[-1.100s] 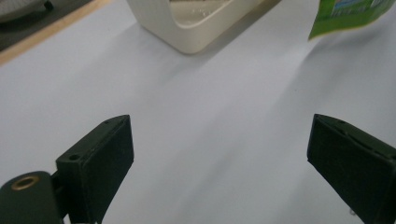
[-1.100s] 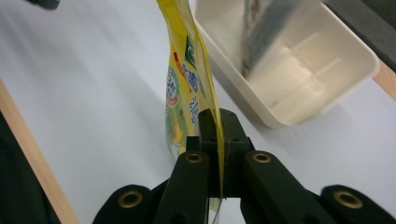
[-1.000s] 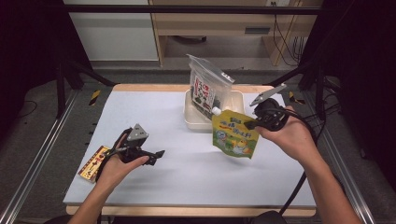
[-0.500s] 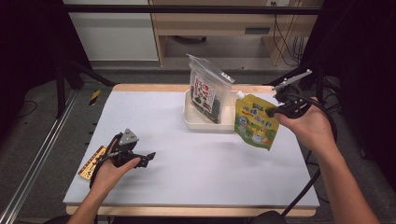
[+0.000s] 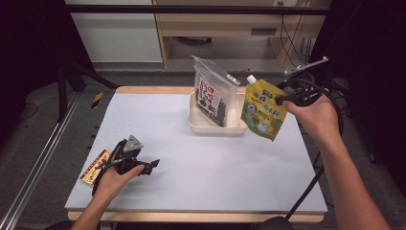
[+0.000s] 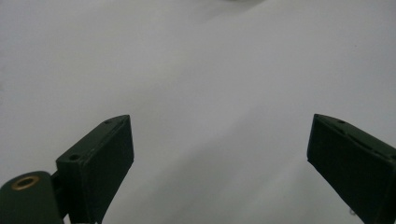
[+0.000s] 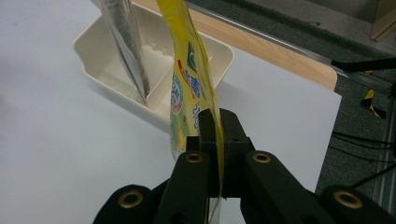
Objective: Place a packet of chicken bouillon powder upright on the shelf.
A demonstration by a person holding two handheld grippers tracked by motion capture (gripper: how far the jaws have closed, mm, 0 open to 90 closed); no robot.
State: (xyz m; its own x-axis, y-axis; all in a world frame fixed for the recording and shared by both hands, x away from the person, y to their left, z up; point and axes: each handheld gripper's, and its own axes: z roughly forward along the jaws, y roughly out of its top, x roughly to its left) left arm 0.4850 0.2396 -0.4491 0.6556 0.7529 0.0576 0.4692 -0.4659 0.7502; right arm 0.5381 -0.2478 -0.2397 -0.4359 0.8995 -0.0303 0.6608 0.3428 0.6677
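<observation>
Right jaws: pressed tight on the edge of the yellow pouch (image 7: 189,93), the right gripper (image 5: 281,99) pinching it near the top corner, beside the white spout.
Left jaws: spread wide with nothing between them, the left gripper (image 5: 149,166) low over the bare white table (image 5: 201,177).
Just changed: up and over it goes! A second ago the pouch hung lower, nearer the person; now it dangles beside the cream tray (image 5: 197,125), at its right edge.
What that means: looks like the pouch is headed for the tray, next to the clear bag (image 5: 213,93) already standing in it.
Right hand: raised at the table's far right, pouch hanging free, clear of the table.
Left hand: parked near the front left corner, beside a flat snack packet (image 5: 92,166).
</observation>
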